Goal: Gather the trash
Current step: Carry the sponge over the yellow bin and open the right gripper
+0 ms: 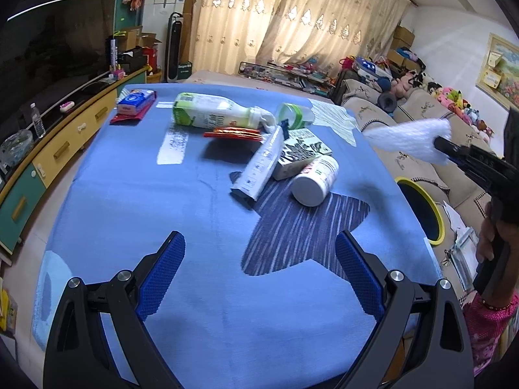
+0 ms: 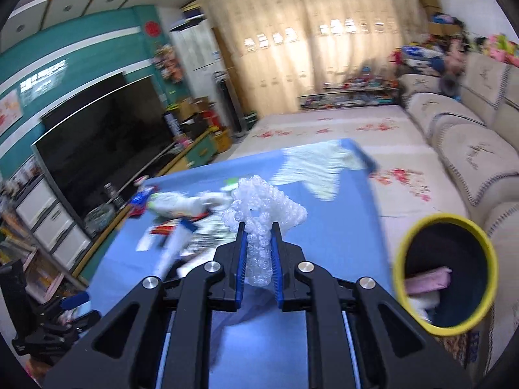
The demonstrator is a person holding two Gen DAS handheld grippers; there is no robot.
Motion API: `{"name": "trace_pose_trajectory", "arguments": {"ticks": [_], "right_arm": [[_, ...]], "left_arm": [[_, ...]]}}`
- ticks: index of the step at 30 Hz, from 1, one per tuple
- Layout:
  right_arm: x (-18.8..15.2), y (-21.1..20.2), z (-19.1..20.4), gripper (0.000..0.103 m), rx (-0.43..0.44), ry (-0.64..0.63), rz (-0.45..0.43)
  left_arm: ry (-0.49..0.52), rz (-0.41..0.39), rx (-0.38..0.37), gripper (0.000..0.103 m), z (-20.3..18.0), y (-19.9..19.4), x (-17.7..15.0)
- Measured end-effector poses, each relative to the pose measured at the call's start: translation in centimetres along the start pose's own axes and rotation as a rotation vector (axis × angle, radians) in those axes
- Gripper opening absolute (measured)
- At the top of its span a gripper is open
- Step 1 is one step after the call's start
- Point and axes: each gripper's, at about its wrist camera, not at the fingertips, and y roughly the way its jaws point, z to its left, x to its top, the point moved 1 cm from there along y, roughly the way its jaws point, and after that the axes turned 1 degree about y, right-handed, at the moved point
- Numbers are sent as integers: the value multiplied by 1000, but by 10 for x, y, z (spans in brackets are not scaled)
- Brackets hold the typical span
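My right gripper [image 2: 258, 225] is shut on a crumpled piece of white bubble wrap [image 2: 262, 207], held in the air over the right side of the blue table. From the left wrist view that gripper [image 1: 438, 144] and the bubble wrap [image 1: 408, 139] hang beyond the table's right edge. A dark bin with a yellow rim [image 2: 444, 275] stands on the floor to the right, with pink and white trash inside. My left gripper [image 1: 259, 243] is open above the blue tablecloth [image 1: 136, 201], nothing between its fingers. Ahead of it lie a white jar [image 1: 314, 181], a white tube [image 1: 259, 168], a patterned carton [image 1: 301, 154], a milk bottle [image 1: 211, 113] and a red wrapper [image 1: 235, 133].
A tissue pack [image 1: 134, 102] lies at the table's far left corner, a green-lidded cup [image 1: 293, 115] behind the carton. A beige sofa [image 2: 470, 142] runs along the right, a TV [image 2: 97, 136] and cabinets along the left. A person's hand [image 1: 489, 243] holds the right gripper.
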Motion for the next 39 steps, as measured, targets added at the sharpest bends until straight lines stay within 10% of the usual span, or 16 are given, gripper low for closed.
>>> {"name": "trace_pose_trajectory", "arguments": {"ticks": [17, 24, 39], "right_arm": [[-44, 8, -199, 19, -373, 269, 73], [-48, 17, -213, 53, -401, 280, 74], [-51, 22, -219, 56, -389, 291, 88]], "left_arm": [[99, 70, -45, 92, -64, 39, 10], [131, 100, -41, 92, -82, 55, 17], [199, 127, -76, 92, -98, 96, 33]]}}
